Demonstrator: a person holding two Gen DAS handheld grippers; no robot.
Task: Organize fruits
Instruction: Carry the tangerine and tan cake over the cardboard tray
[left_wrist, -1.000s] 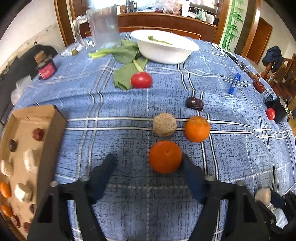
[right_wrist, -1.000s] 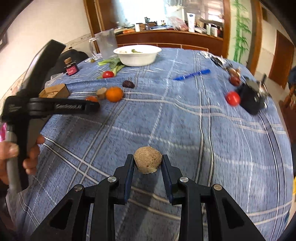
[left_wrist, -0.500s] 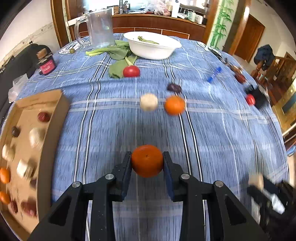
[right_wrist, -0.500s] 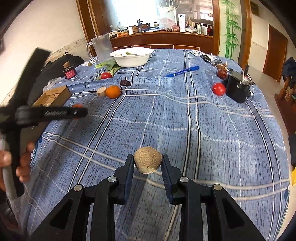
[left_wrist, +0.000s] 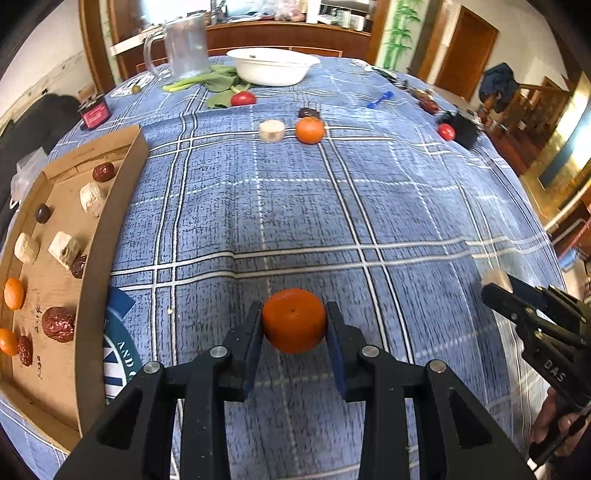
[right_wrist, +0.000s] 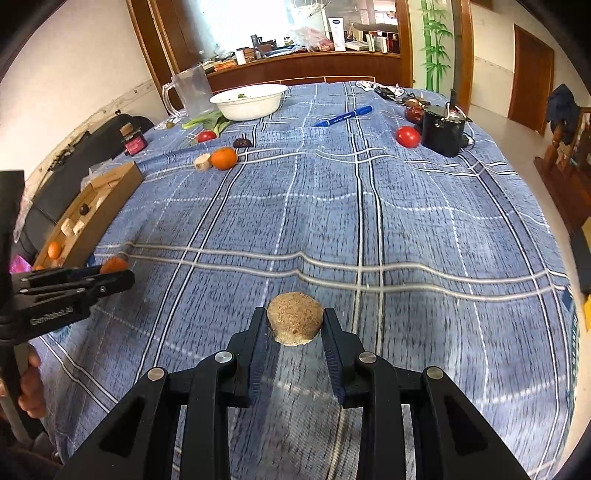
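**A:** An orange (left_wrist: 293, 320) sits clamped in the left gripper (left_wrist: 293, 325), clear of the blue-checked counter (left_wrist: 332, 206); a brown fruit (right_wrist: 294, 317) is pinched in the right gripper (right_wrist: 294, 323).

**B:** The step?

**A:** Carrying, it seems. The left jaws have just closed on the orange. Next likely calls for a swing left over the cardboard tray (left_wrist: 110, 206), then release among the sorted fruit.

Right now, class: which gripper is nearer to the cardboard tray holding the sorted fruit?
Left. The left gripper, shut on an orange, sits just beside the cardboard tray. The right gripper, holding a brown round fruit, is farther out over the tablecloth.
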